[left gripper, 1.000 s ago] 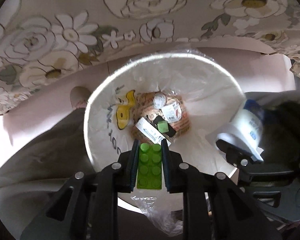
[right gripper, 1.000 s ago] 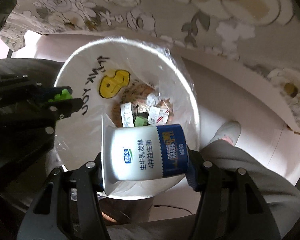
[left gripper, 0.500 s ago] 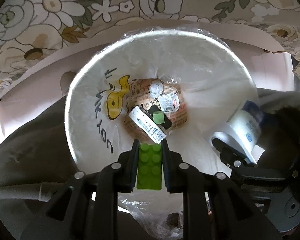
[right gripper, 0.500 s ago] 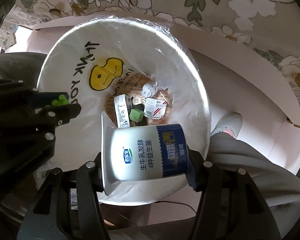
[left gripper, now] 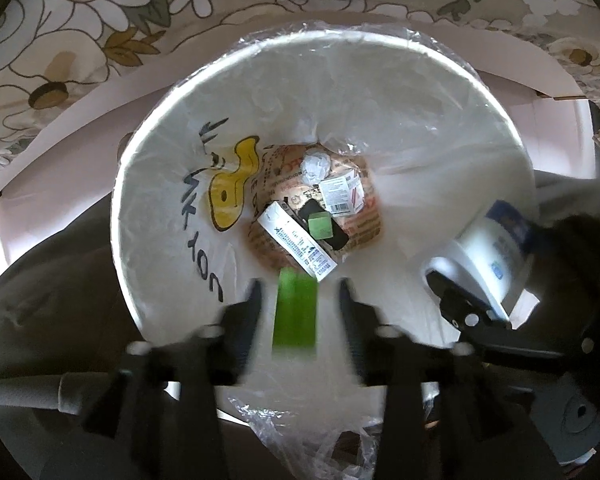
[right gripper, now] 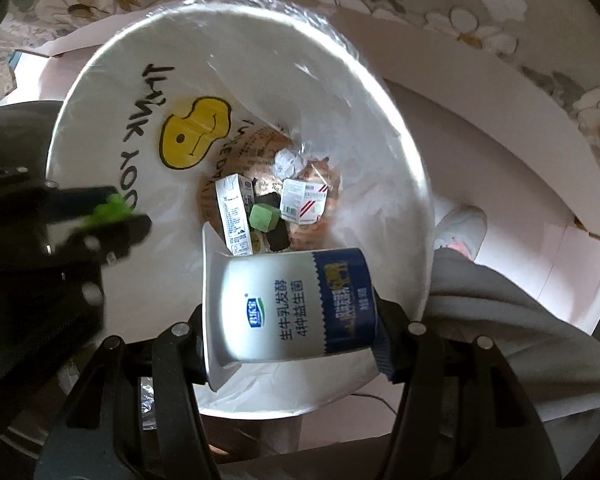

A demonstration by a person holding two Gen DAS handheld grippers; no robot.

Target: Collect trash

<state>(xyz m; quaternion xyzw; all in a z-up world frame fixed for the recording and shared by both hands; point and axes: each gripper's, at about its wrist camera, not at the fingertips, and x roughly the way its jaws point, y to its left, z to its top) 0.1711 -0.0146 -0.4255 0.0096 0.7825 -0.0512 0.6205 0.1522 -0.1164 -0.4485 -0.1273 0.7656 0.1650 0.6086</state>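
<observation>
A: Left tool (left gripper: 298,300) jaws just opening, green brick (left gripper: 295,310) loose between them over the trash bin (left gripper: 400,92).
B: Right tool (right gripper: 290,330) clamped on yogurt cup (right gripper: 288,306) above the rim; might snag the liner.

green brick (left gripper: 295,313): motion-blurred, studs unreadable
left gripper (left gripper: 298,300): fingers smeared by blur
yogurt cup (left gripper: 486,258): partly hidden behind right gripper (right gripper: 290,316)
bin bottom scraps (left gripper: 332,194): print too small to read
</observation>
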